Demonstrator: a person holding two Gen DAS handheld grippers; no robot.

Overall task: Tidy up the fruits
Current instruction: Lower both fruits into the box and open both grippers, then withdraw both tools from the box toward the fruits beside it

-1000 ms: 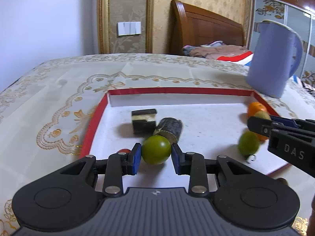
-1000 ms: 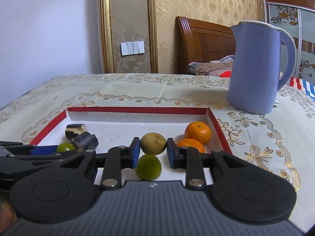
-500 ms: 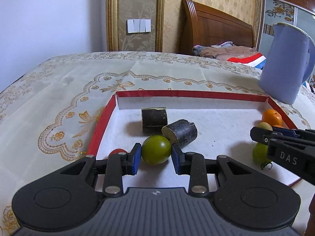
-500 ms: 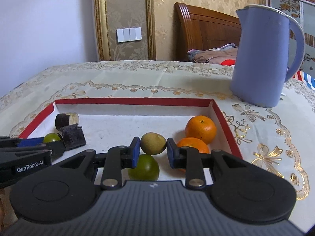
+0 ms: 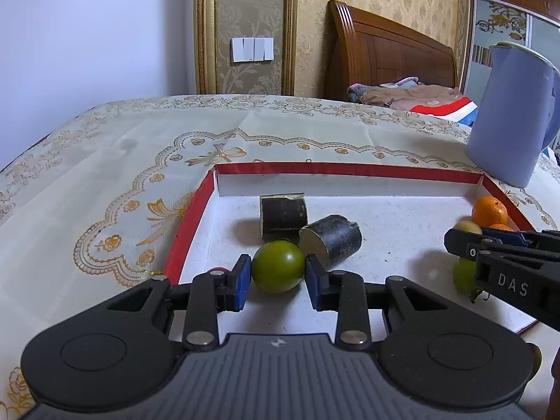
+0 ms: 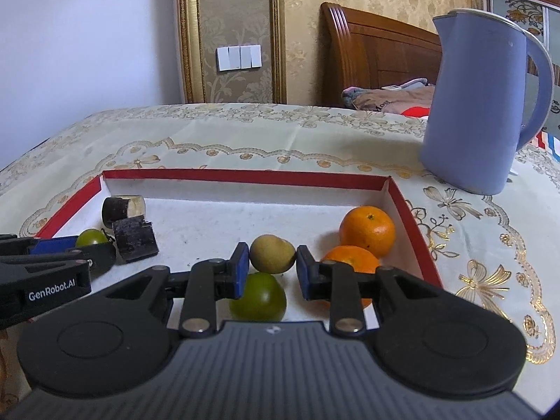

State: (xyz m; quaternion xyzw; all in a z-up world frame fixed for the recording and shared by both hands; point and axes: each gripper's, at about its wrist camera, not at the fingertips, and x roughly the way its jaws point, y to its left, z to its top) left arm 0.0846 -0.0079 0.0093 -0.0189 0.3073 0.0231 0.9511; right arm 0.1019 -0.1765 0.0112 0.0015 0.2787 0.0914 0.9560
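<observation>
Both grippers grasp fruit inside the red-rimmed tray; little change from the earlier frames.

The left gripper [image 5: 278, 273] remains clenched on a green tomato [image 5: 278, 266], held between its blue pads as before. Two dark cut cylinders [image 5: 330, 239] lie just beyond it, now nearer the fingertips than a second ago. The right gripper [image 6: 273, 268] stays clamped on a yellow-brown fruit [image 6: 272, 253]; a second green fruit [image 6: 258, 296] sits beneath and behind its pads, two oranges [image 6: 367, 225] just to its right. The tray [image 6: 245, 175] rests on the cloth-covered worktop [image 6: 245, 129]; the blue kettle [image 6: 483, 105] stands beyond, to the right.
</observation>
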